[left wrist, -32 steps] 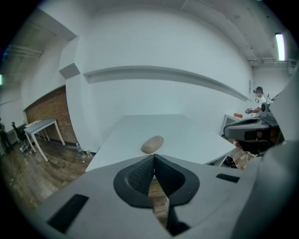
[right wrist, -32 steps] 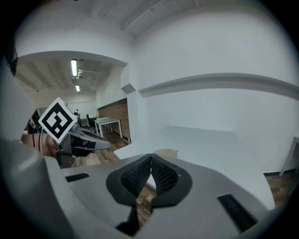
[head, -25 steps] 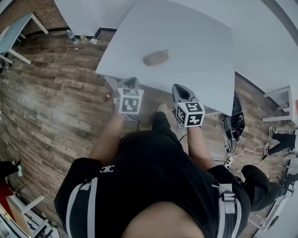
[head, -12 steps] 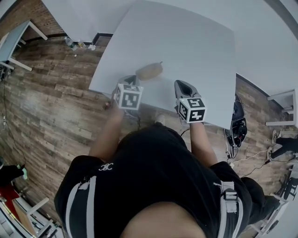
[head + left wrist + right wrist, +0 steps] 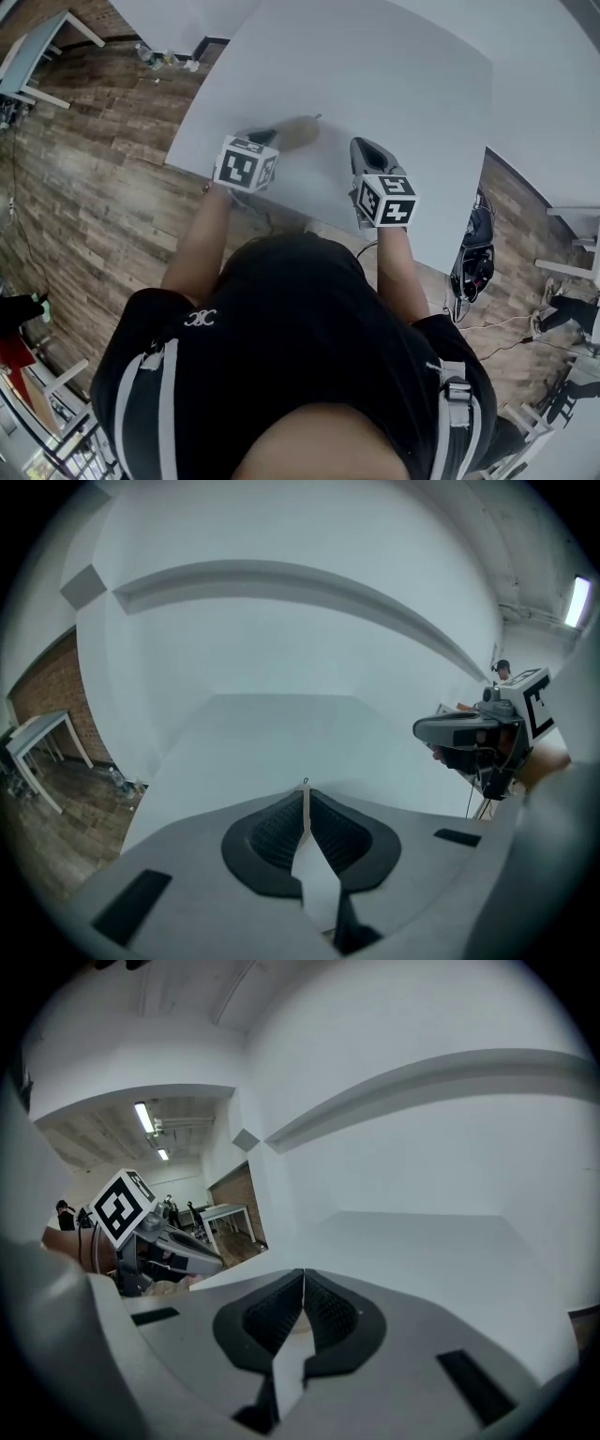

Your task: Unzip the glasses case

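- One tan glasses case (image 5: 298,131), lying on the one white table (image 5: 394,75), near its left edge.
- Two grippers over that table, with two marker cubes (image 5: 246,164), one on each.
- On the left gripper (image 5: 260,139), jaws pressed together with nothing pinched. Tip just beside the case's near end; touching or not, cannot tell.
- On the right gripper (image 5: 365,148), jaws likewise pressed together and empty. Off to the right of the case, apart from it.
- Two bare forearms (image 5: 197,253), one behind each gripper.
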A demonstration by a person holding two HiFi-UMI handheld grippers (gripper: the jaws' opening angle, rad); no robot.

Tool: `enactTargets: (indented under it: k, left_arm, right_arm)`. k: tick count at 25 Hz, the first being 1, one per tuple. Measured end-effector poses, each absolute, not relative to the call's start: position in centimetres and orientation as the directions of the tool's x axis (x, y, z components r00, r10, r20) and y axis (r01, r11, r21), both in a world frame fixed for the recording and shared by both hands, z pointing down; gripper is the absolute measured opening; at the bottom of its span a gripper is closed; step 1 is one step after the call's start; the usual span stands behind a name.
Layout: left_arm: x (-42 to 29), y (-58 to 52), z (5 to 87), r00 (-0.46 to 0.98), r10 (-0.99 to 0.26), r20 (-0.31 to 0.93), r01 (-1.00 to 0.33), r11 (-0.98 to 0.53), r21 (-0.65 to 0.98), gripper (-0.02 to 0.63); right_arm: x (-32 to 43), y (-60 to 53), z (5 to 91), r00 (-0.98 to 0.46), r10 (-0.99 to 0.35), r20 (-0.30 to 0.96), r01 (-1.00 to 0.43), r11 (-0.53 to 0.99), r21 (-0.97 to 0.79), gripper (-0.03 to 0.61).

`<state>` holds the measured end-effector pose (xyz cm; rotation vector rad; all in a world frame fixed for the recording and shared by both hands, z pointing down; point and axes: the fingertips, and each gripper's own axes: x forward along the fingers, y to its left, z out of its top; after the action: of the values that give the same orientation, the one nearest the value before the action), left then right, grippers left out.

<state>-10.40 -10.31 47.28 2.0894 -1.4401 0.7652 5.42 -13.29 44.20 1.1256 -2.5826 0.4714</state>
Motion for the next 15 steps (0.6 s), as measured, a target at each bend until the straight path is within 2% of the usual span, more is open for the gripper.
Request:
enactTargets:
  k: [11, 15]
  left_arm:
    - [-7.3, -16.3, 51.1, 0.353, -0.549, 0.757, -0.905, -0.407, 0.127, 0.006]
    - [-7.3, -17.3, 52.0, 0.39, -0.508, 0.768, -0.881, -0.448, 0.152, 0.074]
  right_arm:
    - [8.5, -20.9, 48.7, -0.682, -0.596, 0.424, -0.719, 0.654, -0.236, 0.015]
    - [8.7, -21.7, 48.5, -0.674, -0.604, 0.425, -0.729, 0.637, -0.252, 0.015]
